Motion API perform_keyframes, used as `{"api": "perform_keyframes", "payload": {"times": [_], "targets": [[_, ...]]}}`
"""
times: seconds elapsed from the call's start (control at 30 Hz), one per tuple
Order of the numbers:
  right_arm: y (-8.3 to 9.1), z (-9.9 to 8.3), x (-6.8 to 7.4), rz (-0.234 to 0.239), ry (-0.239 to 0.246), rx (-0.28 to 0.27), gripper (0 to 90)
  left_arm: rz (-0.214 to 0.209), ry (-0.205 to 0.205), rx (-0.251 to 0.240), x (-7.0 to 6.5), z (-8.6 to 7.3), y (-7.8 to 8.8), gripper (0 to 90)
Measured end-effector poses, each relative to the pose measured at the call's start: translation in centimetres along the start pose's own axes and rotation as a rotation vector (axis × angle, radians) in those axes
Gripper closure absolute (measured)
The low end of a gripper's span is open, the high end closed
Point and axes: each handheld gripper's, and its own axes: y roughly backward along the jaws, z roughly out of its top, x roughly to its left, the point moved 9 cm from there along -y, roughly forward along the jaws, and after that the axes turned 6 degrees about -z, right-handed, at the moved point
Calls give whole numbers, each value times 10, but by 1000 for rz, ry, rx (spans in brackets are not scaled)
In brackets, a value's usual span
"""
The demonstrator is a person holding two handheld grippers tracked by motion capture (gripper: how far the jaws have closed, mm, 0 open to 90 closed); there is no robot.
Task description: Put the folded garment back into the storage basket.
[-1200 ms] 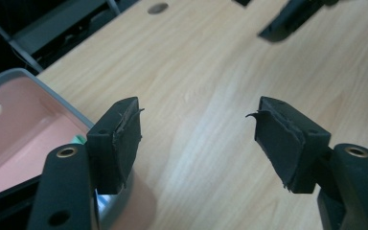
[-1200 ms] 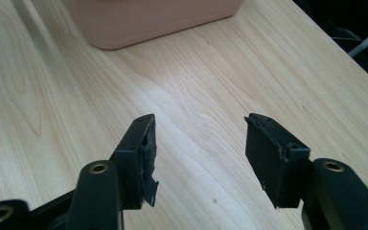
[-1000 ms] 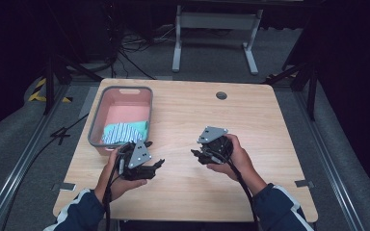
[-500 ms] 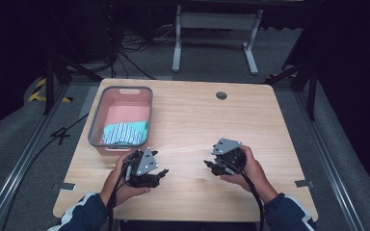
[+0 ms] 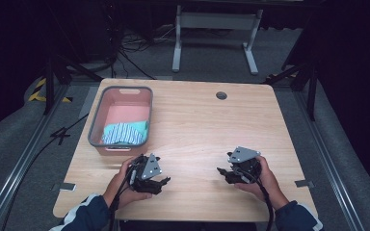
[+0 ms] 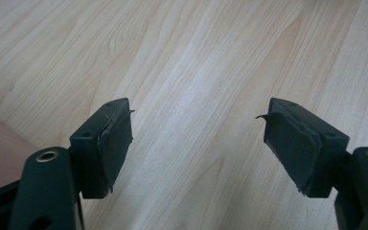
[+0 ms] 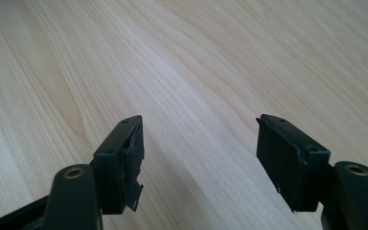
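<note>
Dark studio floor surrounds a wooden table (image 5: 197, 120). Grey-rimmed pink bin (image 5: 96, 120), at its left, holds a folded striped cloth (image 5: 123, 134): probably light and limp, best pinched at a folded edge. Left gripper (image 5: 155, 179) and right gripper (image 5: 227, 172) hover near the front edge, jaws apart, empty.

Both grippers, left gripper (image 5: 160, 182) and right gripper (image 5: 224, 172), hover near table's (image 5: 197, 120) front edge.

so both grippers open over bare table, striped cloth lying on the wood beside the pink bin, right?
Not quite. In the high view the striped cloth lies inside the pink bin, not beside it. The rest holds: left gripper and right gripper are open over bare table.
</note>
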Motion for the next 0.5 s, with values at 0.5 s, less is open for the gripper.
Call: {"api": "perform_keyframes", "payload": {"times": [0.5], "targets": [[11,-51,-18,-26,-132,22,294,-78,19,23,-5,-10,-20,220]]}}
